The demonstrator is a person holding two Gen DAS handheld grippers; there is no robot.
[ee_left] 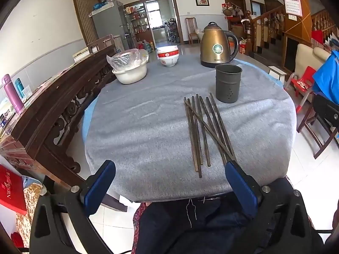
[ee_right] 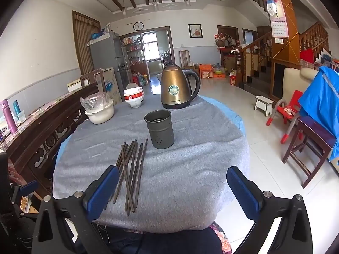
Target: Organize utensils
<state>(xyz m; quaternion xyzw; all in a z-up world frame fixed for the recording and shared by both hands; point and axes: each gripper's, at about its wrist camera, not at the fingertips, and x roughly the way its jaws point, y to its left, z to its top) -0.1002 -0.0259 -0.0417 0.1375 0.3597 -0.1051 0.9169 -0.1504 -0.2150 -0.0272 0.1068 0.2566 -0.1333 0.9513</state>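
Observation:
Several dark wooden chopsticks [ee_left: 203,131] lie in a loose, partly crossed bundle on the grey tablecloth [ee_left: 137,131], also seen as chopsticks [ee_right: 130,169] in the right wrist view. Just beyond them stands an empty grey metal holder [ee_left: 228,83] with small holes, upright, the same holder [ee_right: 159,128] in the right view. My left gripper [ee_left: 169,167] hangs open over the table's near edge, its right finger close to the chopsticks' near ends. My right gripper [ee_right: 171,172] is open too, with the chopsticks beside its left finger. Neither holds anything.
A bronze kettle [ee_left: 218,46] stands at the table's far side, with stacked red-and-white bowls [ee_left: 168,56] and a white basin [ee_left: 129,67] holding bagged items. A carved dark wooden bench [ee_left: 53,110] lines the left. A wooden chair [ee_right: 307,146] and red stool [ee_right: 288,111] stand right.

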